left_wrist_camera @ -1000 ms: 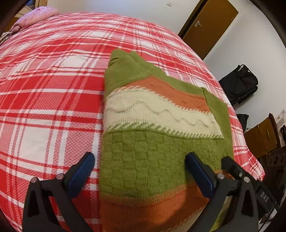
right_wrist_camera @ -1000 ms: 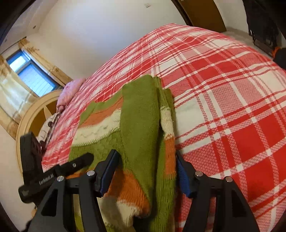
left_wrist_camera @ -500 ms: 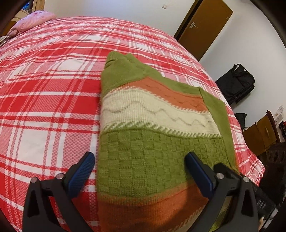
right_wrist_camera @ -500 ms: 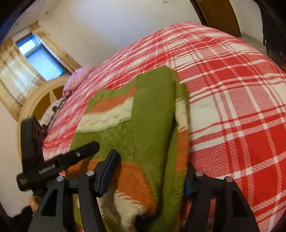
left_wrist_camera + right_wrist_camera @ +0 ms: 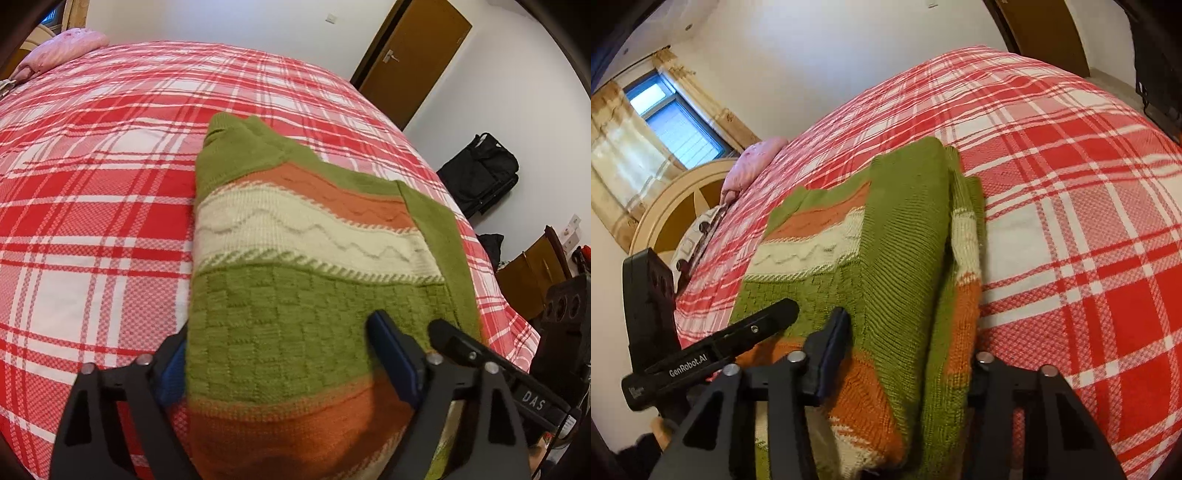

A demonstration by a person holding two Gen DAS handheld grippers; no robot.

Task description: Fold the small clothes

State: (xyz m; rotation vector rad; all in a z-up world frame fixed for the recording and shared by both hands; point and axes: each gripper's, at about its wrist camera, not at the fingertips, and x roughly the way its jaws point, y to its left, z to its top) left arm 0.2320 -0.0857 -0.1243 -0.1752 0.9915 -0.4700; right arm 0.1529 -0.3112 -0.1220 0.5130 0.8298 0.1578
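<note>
A small knitted sweater [image 5: 295, 258] in green, orange and cream stripes lies on the bed, its sleeves folded in over the body. In the right wrist view the sweater [image 5: 905, 240] shows a green sleeve folded on top. My left gripper [image 5: 280, 354] straddles the sweater's near hem, jaws wide, with the cloth bulging up between the fingers. My right gripper [image 5: 908, 354] straddles the near right edge of the hem in the same way; its right finger is hidden under the cloth. Each gripper shows in the other's view.
The bed has a red and white plaid cover [image 5: 92, 184]. A pink pillow [image 5: 62, 48] lies at the far head end by a wooden headboard [image 5: 665, 206]. A brown door [image 5: 413, 55] and a black bag [image 5: 480, 173] stand beyond the bed's right side.
Both grippers have pushed forward onto the near hem. The cloth now rises between the fingers and covers the inner side of the left gripper's left pad and the right gripper's right pad.
</note>
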